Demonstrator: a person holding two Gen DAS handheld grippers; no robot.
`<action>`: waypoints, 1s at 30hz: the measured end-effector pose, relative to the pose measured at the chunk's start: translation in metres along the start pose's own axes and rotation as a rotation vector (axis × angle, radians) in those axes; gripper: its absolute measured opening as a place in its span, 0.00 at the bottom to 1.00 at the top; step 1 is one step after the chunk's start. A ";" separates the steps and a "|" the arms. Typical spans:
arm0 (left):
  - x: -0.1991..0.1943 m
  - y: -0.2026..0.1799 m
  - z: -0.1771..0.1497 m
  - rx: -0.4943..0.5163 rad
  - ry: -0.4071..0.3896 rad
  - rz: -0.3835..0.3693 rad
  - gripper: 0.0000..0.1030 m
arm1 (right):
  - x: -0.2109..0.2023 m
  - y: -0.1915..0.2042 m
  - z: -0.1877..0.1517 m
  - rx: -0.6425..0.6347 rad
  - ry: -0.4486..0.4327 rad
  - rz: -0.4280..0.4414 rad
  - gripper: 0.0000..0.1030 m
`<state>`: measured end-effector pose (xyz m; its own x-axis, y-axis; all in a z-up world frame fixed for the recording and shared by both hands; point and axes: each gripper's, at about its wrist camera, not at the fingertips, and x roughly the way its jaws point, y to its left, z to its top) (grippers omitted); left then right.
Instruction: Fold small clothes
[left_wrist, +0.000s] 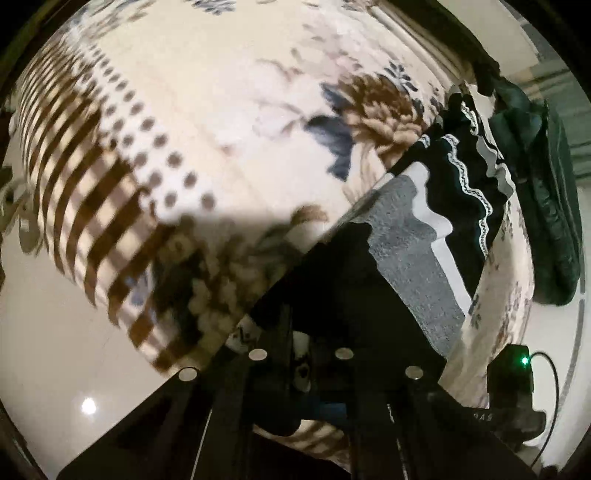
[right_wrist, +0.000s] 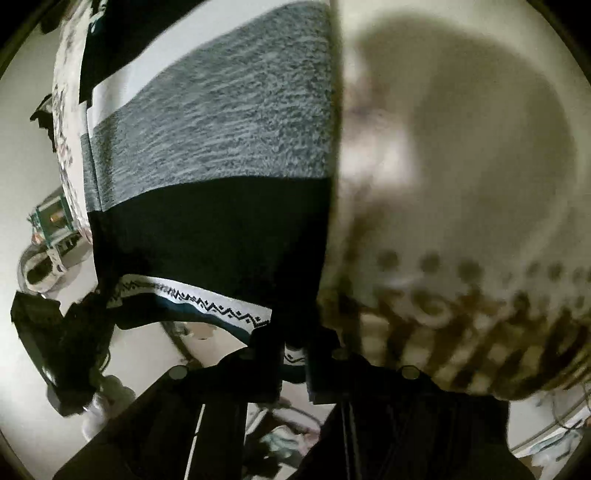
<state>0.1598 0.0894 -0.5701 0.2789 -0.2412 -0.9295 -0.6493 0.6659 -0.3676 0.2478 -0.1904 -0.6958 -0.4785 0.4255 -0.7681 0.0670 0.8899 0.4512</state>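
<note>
A small knit garment (left_wrist: 413, 236) with black, grey and white bands and a zigzag trim lies across a floral cream blanket (left_wrist: 207, 110). My left gripper (left_wrist: 301, 354) is shut on the garment's black edge near the trim. In the right wrist view the same garment (right_wrist: 221, 155) hangs stretched in front of me, and my right gripper (right_wrist: 291, 354) is shut on its lower edge at the white zigzag trim (right_wrist: 207, 299). The fingertips of both grippers are partly hidden by cloth.
The blanket (right_wrist: 461, 184) has a brown checked border (left_wrist: 92, 206) and dots. A dark green jacket (left_wrist: 546, 192) lies at the far right. A black device with a green light (left_wrist: 517, 373) stands on the pale floor (left_wrist: 48, 350). Cluttered items (right_wrist: 51, 229) sit on the floor at left.
</note>
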 end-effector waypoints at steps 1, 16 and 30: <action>0.002 0.000 -0.002 0.006 0.010 0.018 0.05 | -0.001 -0.002 -0.003 -0.016 -0.003 -0.018 0.08; -0.027 -0.147 0.154 0.235 -0.088 -0.193 0.67 | -0.194 -0.031 0.106 0.030 -0.368 0.182 0.66; 0.150 -0.342 0.310 0.718 -0.036 -0.191 0.05 | -0.272 -0.065 0.294 0.300 -0.638 0.397 0.66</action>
<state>0.6432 0.0445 -0.5744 0.3716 -0.3841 -0.8452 0.0322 0.9152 -0.4018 0.6309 -0.3158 -0.6494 0.2163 0.6502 -0.7283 0.4026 0.6202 0.6733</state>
